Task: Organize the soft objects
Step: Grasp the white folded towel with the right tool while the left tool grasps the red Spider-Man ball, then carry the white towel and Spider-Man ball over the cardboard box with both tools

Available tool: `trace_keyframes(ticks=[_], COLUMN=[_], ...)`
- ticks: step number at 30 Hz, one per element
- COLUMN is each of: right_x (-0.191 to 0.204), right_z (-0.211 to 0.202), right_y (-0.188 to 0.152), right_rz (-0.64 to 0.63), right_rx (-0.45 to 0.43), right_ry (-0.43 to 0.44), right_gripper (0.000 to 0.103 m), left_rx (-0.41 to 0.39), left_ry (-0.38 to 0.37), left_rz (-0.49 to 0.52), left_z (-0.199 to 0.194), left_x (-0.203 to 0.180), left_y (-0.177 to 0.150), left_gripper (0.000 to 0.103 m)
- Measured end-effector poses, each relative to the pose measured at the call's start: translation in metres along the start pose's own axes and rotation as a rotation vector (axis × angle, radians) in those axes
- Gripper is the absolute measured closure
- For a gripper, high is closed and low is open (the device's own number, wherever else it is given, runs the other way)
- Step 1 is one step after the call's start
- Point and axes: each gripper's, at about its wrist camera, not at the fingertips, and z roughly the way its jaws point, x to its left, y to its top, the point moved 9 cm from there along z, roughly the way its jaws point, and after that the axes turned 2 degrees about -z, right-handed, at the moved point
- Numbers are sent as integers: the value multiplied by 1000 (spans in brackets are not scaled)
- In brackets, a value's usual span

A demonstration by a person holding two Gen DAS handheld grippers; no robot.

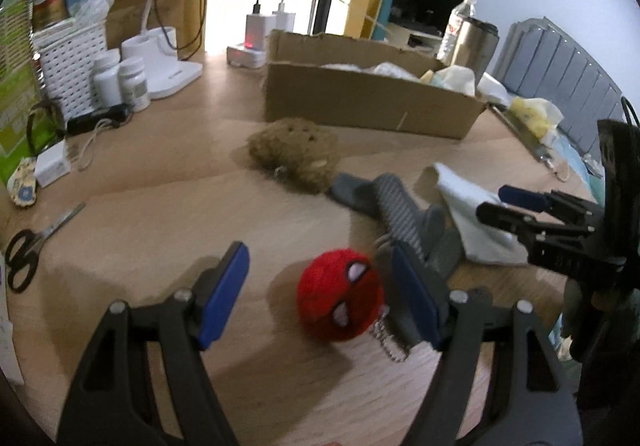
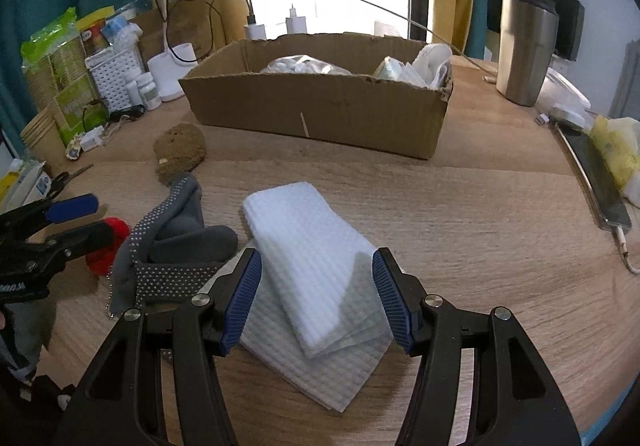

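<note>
A round, fuzzy red plush ball (image 1: 340, 298) with white stitched eyes and a beaded metal chain is seen on the wood-grain table (image 1: 140, 230), lying between the parted fingers of the left gripper (image 1: 320, 294); its ribbed blue pads stand apart, the ball sitting just beside the right-hand pad, and no squeeze on it is visible. The right gripper (image 2: 316, 294) is likewise held about half open, its pads set on either side of a folded white cloth (image 2: 312, 266) with a waffle-like weave, laid in overlapping layers; the pads are not pressed onto it. Beside the cloth, a crumpled pair of grey socks (image 2: 176, 238) studded with pale grip dots is found, touching the cloth's left edge and lying close to the red ball. Behind the socks, a shaggy brown plush toy (image 2: 180, 152) rests on the table. Further back, an open corrugated cardboard box (image 2: 320, 110) with torn edges is placed, already holding pale soft items. A brushed-steel tumbler (image 2: 524, 50) stands to its right, and black-handled scissors (image 1: 28, 250) lie at the table's left.
</note>
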Motion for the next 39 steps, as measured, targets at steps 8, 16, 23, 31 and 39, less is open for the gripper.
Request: trace_keyframes(ticks=[8, 16, 23, 31, 39], right_x=[-1, 3, 11, 12, 6], right_z=[6, 7, 7, 5, -11], right_y=[-4, -6, -7, -6, 10], right_rz=[-2, -49, -83, -77, -65], right_rx=[24, 25, 18, 16, -31], right_ry=[-24, -61, -47, -28, -20], right_gripper=[42, 44, 61, 88, 89], left_rx=[39, 52, 53, 54, 32], left_ry=[59, 51, 40, 19, -6], left_rz=[11, 33, 72, 86, 95], left_z=[7, 11, 12, 10, 4], left_x=[10, 7, -1, -6, -13], left_y=[-14, -16, -17, -19, -10], left_gripper=[28, 29, 55, 58, 58])
